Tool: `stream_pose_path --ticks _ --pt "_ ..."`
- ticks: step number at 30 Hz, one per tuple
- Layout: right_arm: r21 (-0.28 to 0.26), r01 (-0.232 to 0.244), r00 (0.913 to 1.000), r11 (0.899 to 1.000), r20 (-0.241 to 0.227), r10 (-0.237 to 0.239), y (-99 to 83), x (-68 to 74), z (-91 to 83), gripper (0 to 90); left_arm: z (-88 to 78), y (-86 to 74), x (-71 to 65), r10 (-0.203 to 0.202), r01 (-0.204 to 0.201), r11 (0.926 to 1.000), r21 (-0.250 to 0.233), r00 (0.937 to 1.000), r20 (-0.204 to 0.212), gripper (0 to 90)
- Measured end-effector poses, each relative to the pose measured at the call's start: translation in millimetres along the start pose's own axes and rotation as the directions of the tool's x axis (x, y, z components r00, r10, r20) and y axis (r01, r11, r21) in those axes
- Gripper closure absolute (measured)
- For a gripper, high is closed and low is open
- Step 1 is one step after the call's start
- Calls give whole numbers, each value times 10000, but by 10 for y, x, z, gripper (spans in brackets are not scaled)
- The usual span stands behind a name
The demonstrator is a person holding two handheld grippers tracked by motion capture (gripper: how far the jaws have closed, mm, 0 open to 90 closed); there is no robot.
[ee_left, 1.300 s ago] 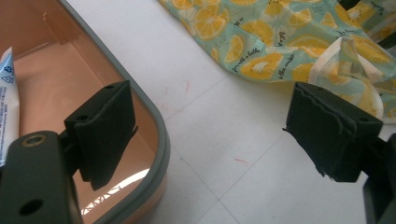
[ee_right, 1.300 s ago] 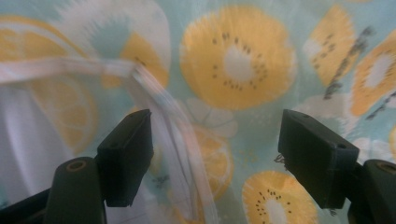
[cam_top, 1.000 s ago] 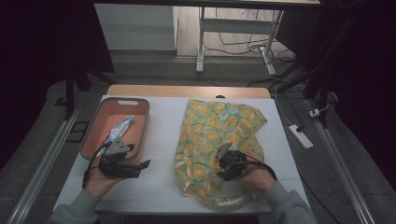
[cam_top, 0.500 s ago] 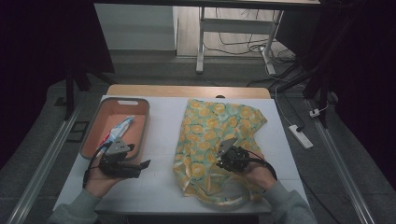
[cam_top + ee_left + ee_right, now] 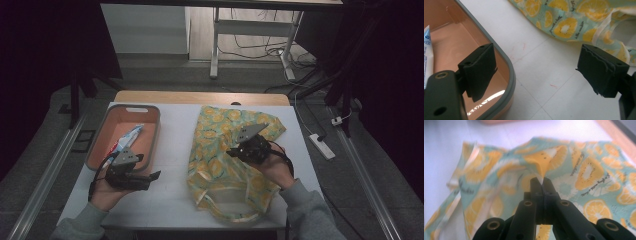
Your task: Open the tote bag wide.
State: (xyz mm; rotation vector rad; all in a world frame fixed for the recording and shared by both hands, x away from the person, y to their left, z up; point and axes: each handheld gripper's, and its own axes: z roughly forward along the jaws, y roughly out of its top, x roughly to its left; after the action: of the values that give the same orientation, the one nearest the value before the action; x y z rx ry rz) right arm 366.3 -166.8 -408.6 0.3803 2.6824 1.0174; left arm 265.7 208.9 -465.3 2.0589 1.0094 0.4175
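Right hand-held gripper [image 5: 541,180]: jaws have just been closing and now pinch a peak of the fruit-print cloth [image 5: 579,170], lifted off the bench [image 5: 170,150]; the pads are buried in the fold
Left hand-held gripper [image 5: 536,72]: jaws spread, nothing between them, beside the orange tray [image 5: 509,72]
Cloth: right half of the bench, near edge partly under the right hand [image 5: 275,167]
Tube [image 5: 427,50]: in the tray, cut off by the frame edge, print unreadable
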Motion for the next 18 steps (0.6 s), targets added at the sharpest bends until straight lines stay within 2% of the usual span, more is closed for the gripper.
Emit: stream_pose_path --ticks 9,12,18 --pt "-1075 -235 9982 9939 522 293 225 -252 -84 893 10 -3 16 -1 1 10000 39 10000 4 158" --pt "-1322 -428 9960 9903 725 527 217 -376 -66 893 12 -1 11 2 -2 10000 35 10000 7 157" --pt "-1739 -1232 9858 9770 920 1406 76 -667 6 893 21 1 11 2 -2 10000 60 10000 -22 158"
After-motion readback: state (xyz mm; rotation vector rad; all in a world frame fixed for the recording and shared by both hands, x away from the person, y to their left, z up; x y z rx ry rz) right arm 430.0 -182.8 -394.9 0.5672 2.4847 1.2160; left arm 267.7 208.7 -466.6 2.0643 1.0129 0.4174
